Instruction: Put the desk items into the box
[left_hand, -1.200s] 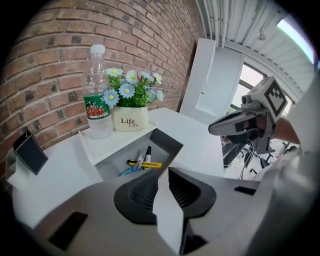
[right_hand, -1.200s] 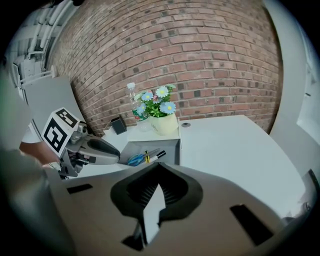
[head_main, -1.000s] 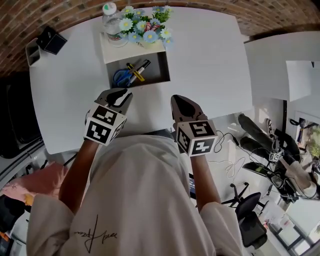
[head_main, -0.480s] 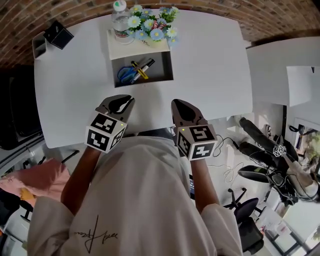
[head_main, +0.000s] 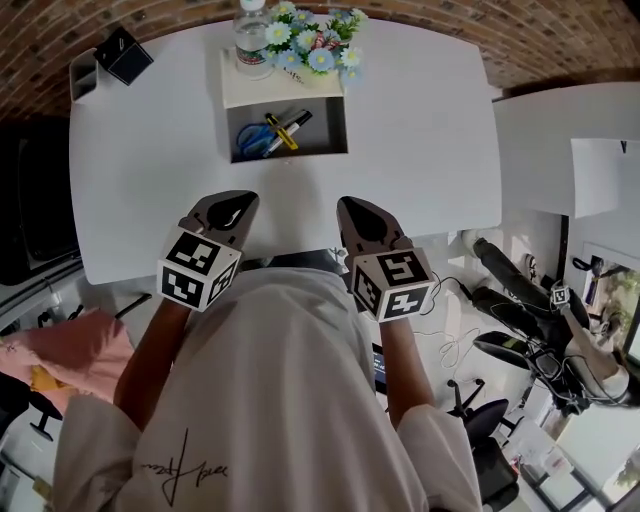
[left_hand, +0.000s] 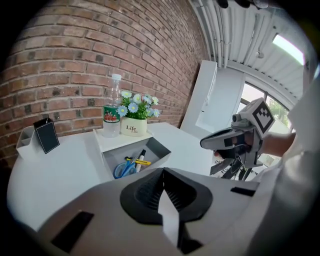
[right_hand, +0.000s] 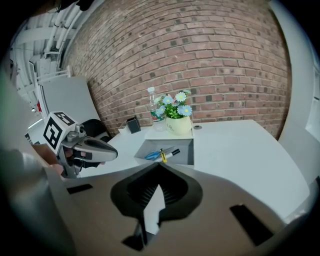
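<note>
Both claws have drawn back a little toward the person since a second ago, and the box now sits farther up the head view. The left gripper (head_main: 236, 203) and the right gripper (head_main: 354, 208) hover over the near edge of the desk (head_main: 430, 130), side by side and well apart from the box.

This looks like the retreat after the last drop. To do it well, pull straight back and level, and stay clear of the box rim.

Each gripper view shows its jaws pressed together with nothing between them, touching nothing.

Farther off, the box (head_main: 322, 142) lies open, with blue scissors (head_main: 251, 137) and markers (head_main: 283, 128) inside. Behind it stand a flower pot (head_main: 315, 52) and a water bottle (head_main: 253, 45)
</note>
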